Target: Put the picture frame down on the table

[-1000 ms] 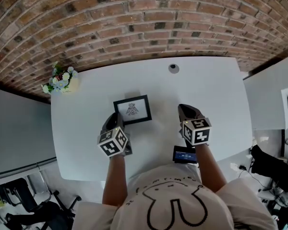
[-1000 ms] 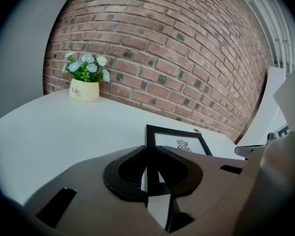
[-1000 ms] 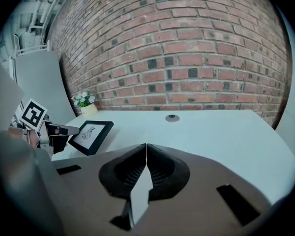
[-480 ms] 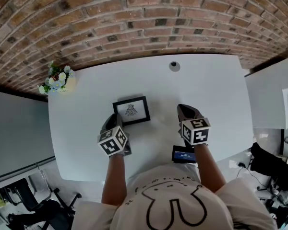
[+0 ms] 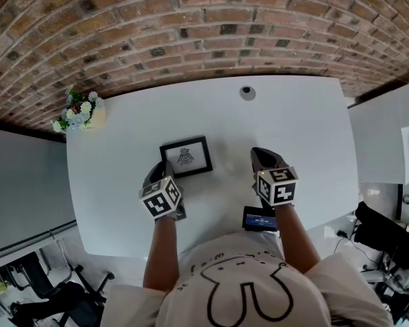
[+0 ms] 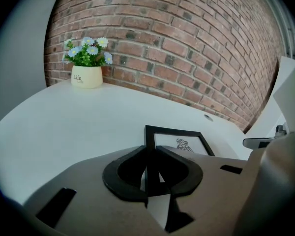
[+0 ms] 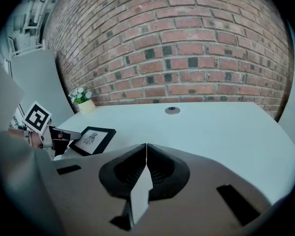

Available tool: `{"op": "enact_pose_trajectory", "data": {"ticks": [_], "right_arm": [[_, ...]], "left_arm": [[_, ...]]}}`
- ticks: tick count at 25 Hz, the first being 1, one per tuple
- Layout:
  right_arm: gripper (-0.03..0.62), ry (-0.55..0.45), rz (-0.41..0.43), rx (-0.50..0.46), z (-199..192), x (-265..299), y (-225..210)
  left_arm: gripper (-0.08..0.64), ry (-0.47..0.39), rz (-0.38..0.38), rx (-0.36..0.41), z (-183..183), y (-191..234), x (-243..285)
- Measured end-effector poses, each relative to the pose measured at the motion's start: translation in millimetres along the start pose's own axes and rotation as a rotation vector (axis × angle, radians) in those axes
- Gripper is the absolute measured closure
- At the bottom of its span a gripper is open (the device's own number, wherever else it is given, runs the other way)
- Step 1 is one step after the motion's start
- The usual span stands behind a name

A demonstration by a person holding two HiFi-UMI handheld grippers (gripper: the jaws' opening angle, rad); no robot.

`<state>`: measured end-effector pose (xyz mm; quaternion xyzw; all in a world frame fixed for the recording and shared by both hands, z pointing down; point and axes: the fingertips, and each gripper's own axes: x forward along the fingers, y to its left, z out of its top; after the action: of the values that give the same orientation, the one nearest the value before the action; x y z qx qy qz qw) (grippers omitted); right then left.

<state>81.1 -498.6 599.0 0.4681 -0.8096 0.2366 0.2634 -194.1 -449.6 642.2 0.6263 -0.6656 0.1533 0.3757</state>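
Observation:
The black picture frame with a small bird drawing lies flat on the white table, left of centre. My left gripper is at its near left corner, shut on the frame's left edge. In the left gripper view the dark edge of the frame runs between the closed jaws of that gripper. My right gripper hovers over bare table to the right of the frame, shut on nothing. The right gripper view shows its jaws pressed together, with the frame off to the left.
A small pot of flowers stands at the table's far left corner. A round cable grommet sits near the back edge by the brick wall. A dark phone-like device lies at the front edge by my right arm.

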Motion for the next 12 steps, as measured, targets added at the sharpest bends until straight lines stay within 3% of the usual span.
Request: {"op": "enact_pose_trajectory", "data": {"ticks": [7,12], "right_arm": [[0.575,0.004,0.010,-0.006,-1.3,0.4,2.5],[0.575,-0.014,0.015,-0.015,4.9,-2.9,3.8]], "left_arm": [[0.489,-0.003,0.017,0.010,-0.3,0.9,1.3],[0.411,0.002,0.014,-0.018,2.0,8.0,-0.9]]}}
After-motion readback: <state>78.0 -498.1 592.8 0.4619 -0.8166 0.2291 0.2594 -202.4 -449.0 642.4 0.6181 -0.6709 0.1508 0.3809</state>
